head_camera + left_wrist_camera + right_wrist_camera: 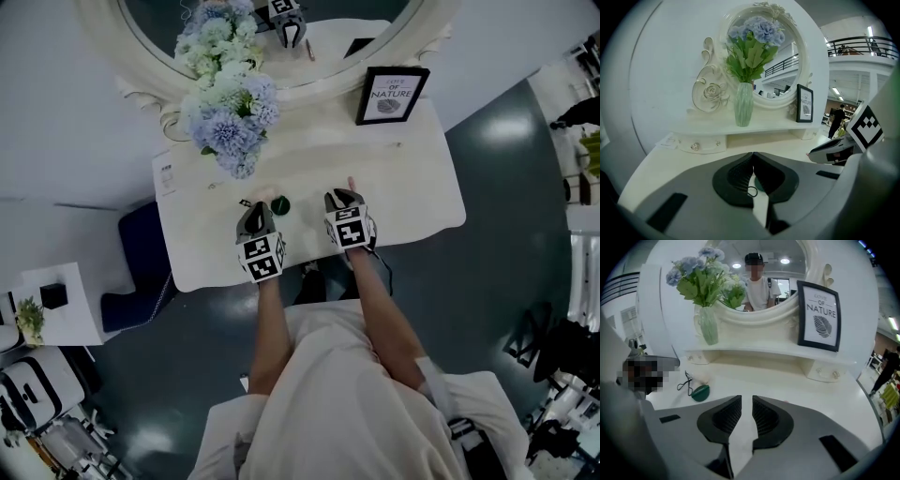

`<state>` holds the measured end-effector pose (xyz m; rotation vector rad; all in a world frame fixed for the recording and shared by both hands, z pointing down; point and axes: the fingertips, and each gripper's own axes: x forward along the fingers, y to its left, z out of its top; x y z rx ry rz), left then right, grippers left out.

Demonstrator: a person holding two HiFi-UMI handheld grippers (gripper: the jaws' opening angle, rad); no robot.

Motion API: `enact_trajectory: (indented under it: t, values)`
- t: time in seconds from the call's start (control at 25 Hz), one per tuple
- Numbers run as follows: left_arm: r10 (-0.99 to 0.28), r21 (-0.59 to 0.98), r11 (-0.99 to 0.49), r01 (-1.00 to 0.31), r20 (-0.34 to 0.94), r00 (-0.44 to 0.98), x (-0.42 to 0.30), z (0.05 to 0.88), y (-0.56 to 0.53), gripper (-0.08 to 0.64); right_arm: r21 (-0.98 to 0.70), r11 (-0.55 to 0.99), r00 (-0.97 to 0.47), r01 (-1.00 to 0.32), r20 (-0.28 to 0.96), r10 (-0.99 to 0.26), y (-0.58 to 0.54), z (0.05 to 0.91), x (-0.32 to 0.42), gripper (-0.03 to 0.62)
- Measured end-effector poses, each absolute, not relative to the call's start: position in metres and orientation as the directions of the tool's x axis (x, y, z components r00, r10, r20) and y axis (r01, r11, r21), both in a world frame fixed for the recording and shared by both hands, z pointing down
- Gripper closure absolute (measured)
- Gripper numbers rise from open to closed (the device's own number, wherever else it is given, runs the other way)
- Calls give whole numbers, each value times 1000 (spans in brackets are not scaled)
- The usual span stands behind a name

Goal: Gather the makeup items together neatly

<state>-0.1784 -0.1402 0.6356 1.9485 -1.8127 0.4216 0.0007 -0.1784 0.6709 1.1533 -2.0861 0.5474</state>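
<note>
Head view: caught left gripper (260, 201) and right gripper (345, 195) low over the front edge of the dressing table (412, 187), green round case (280, 204) just beside the left tips. Left gripper view: showed jaws closed tip to tip, nothing pinched. Right gripper view: showed jaws slightly apart, empty; found the case, black wire loop (684, 380) and small pale item (701, 379) huddled together. Judged gathering largely done, neatening left.

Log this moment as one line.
left gripper: shut, over green disc | right gripper: open, empty | green disc: on table beside wire tool
</note>
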Motion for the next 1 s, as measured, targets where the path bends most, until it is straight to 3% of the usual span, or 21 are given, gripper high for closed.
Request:
enact_trajectory:
  t: [0.24, 0.44, 1.0]
  values:
    - [-861, 99, -22, -995, 504, 69, -201, 634, -129, 545, -27, 720, -543, -693, 676, -497, -167, 654, -79, 489]
    - [-849, 81, -48, -996, 521, 83, -206, 639, -117, 545, 33, 835, -597, -550, 683, -420, -160, 654, -124, 478]
    - [-871, 168, 20, -986, 486, 66, -249, 628, -136, 545, 243, 950, -493, -193, 813, -309, -153, 685, -172, 365]
